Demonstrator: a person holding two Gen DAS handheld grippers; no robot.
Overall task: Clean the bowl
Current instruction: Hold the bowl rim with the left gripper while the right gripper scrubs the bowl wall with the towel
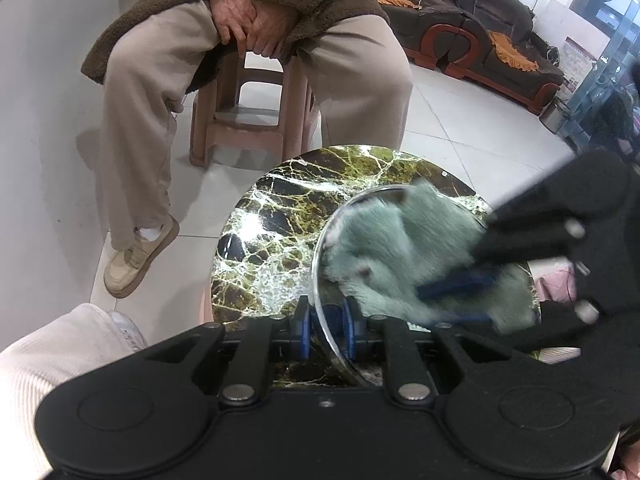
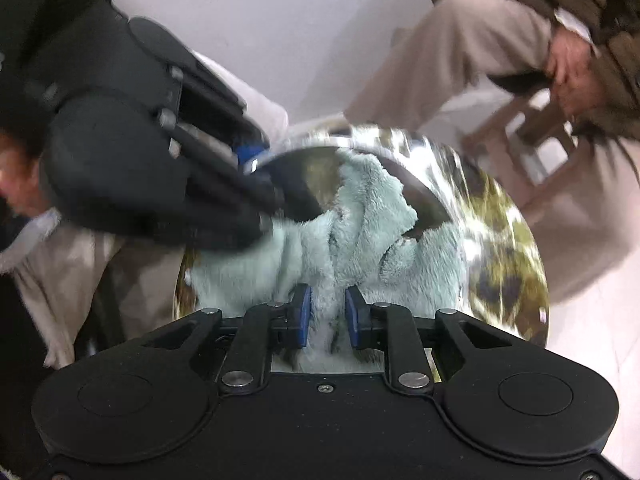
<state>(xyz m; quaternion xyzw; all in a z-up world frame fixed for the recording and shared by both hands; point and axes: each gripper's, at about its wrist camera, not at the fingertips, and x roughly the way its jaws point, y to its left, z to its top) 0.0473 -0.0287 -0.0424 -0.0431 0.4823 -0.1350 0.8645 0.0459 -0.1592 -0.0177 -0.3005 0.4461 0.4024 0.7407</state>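
The left gripper [image 1: 326, 330] pinches the shiny round bowl's [image 1: 320, 248] thin rim; the right gripper [image 2: 326, 316] clamps the fluffy cloth [image 2: 360, 232], seemingly pressed inside, blurred, on the marble table [image 1: 272, 216].

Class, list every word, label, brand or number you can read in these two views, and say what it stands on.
None can be read.
Poster on the far wall by the glass door: print too small.
Nothing printed shows on the bowl, cloth or marble table.
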